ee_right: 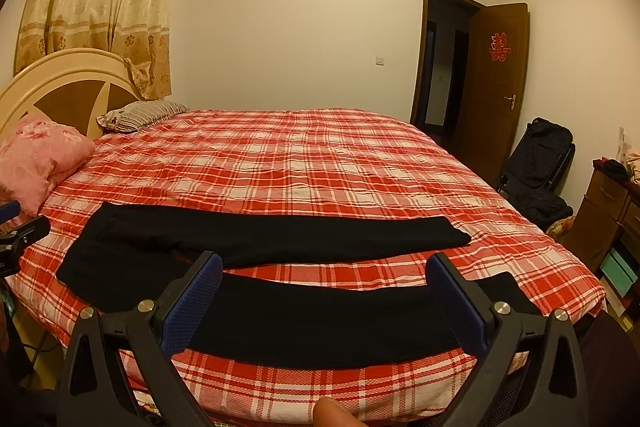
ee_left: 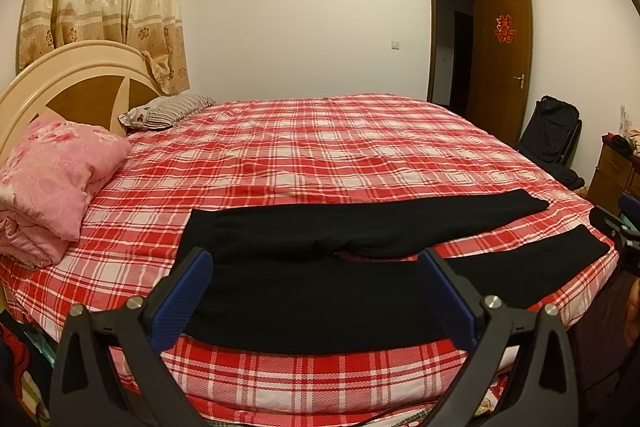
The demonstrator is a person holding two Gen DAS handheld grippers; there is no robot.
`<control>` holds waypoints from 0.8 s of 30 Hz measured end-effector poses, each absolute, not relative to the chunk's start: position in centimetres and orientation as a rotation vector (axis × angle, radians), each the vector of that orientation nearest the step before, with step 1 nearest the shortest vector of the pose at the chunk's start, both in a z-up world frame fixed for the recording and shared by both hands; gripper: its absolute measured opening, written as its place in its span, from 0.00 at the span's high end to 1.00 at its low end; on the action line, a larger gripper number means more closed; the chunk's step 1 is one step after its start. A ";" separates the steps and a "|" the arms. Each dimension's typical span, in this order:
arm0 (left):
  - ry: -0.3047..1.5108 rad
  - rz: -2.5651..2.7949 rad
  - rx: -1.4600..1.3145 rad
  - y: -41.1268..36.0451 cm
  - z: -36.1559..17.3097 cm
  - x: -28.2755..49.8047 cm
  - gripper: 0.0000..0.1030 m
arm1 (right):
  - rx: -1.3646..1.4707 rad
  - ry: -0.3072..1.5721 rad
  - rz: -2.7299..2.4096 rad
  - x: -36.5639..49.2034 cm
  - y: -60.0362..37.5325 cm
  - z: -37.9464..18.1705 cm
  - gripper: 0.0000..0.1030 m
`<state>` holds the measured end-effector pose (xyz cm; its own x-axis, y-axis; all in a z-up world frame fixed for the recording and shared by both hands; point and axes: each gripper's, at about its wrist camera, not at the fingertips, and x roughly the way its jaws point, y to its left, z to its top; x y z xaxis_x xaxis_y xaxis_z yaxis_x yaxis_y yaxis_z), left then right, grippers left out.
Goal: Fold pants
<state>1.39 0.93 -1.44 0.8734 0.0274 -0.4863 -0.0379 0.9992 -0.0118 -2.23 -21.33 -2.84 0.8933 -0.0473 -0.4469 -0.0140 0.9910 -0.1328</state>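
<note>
Black pants (ee_left: 320,267) lie spread flat, legs apart, along the near edge of a red plaid bed (ee_left: 320,155). Left gripper (ee_left: 316,267) and right gripper (ee_right: 326,275) hover wide open, holding nothing.

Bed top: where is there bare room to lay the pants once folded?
Bare plaid bedspread runs from the pants' far leg back to the far edge, and right of the cuffs. A thin strip shows between the legs. Crowded: pink quilt and striped pillow by the headboard.
</note>
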 end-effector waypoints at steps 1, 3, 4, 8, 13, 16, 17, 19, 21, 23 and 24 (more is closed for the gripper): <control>0.508 0.033 -0.022 0.9 -1.4 1.4 0.00 | -0.134 0.467 -0.017 -2.2 -21.3 -2.9 0.01; 0.512 0.034 -0.021 0.9 -1.5 1.4 0.00 | -0.134 0.469 -0.018 -2.2 -21.3 -3.0 0.01; 0.515 0.034 -0.020 1.0 -1.6 1.5 0.00 | -0.135 0.471 -0.017 -2.1 -21.3 -3.0 0.01; 0.524 0.032 -0.020 1.0 -1.9 1.6 0.00 | -0.141 0.477 -0.015 -2.0 -21.1 -3.2 0.01; 0.530 0.032 -0.016 0.7 -2.1 1.7 0.00 | -0.144 0.483 -0.012 -1.9 -21.0 -3.4 0.01; 0.535 0.035 -0.012 0.6 -2.3 1.8 0.00 | -0.146 0.484 -0.013 -1.9 -21.0 -3.5 0.01; 0.538 0.036 -0.011 0.6 -2.4 1.9 0.00 | -0.146 0.487 -0.013 -1.8 -21.0 -3.6 0.01; 0.541 0.037 -0.008 0.5 -2.5 2.0 0.00 | -0.147 0.490 -0.012 -1.7 -21.0 -3.8 0.01; 0.548 0.040 -0.004 0.5 -2.8 2.2 0.00 | -0.149 0.496 -0.011 -1.5 -20.9 -4.1 0.01; 0.559 0.040 -0.003 0.5 -3.2 2.5 0.00 | -0.152 0.506 -0.009 -1.2 -20.8 -4.5 0.01; 0.565 0.040 -0.002 0.5 -3.4 2.7 0.00 | -0.154 0.511 -0.008 -1.0 -20.8 -4.8 0.01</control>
<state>2.70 0.51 -3.41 0.8440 0.0376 -0.5351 -0.0386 0.9992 0.0093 -0.98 -20.84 -4.76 0.8722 -0.0459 -0.4869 -0.0310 0.9884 -0.1487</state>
